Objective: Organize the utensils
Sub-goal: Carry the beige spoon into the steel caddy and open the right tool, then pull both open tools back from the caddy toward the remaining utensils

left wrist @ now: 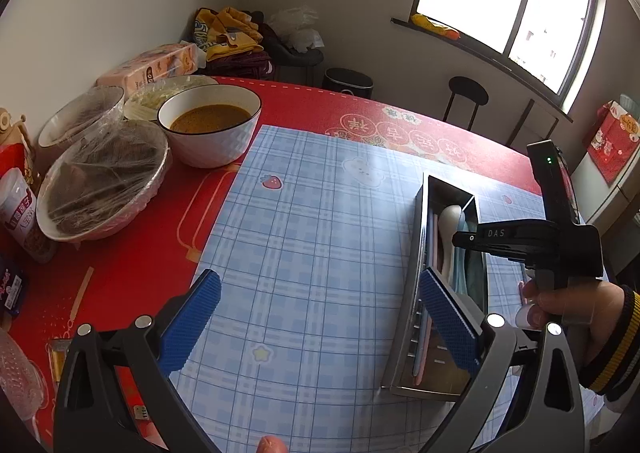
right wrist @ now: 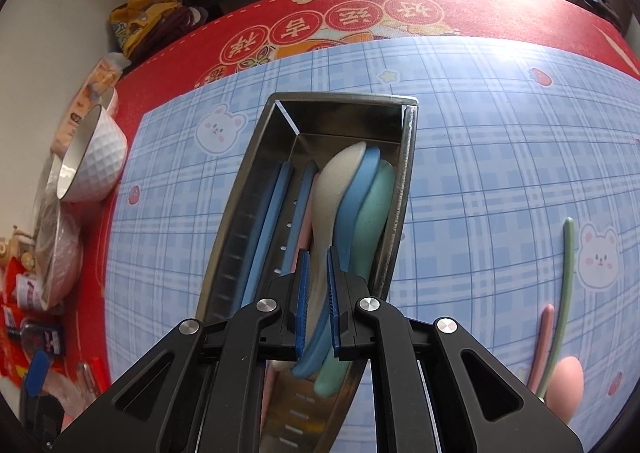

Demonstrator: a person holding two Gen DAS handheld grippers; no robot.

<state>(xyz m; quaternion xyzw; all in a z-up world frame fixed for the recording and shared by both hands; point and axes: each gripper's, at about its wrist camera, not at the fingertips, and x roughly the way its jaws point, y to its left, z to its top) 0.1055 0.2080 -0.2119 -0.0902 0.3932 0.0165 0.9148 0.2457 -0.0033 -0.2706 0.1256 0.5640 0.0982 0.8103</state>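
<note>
**Letting the white spoon go into the tray**

My right hand-held gripper (right wrist: 317,281) sits over the steel tray (right wrist: 236,189), jaws nearly closed with the white spoon (right wrist: 336,189) handle between the pads. They look barely parted, so I can't tell if they still pinch it. The spoon already lies nested on the blue spoon (right wrist: 362,189) and green spoon (right wrist: 380,205), bowls toward 12 o'clock. To do this well, I'd open fully, then lift straight back w/o dragging the handle. My left hand-held gripper (left wrist: 320,325) hangs wide open, empty, over the checked mat (left wrist: 304,213). The green chopstick (right wrist: 563,277) and pink chopstick (right wrist: 542,345) wait at 3 o'clock on the tabletop (left wrist: 132,253).
</note>
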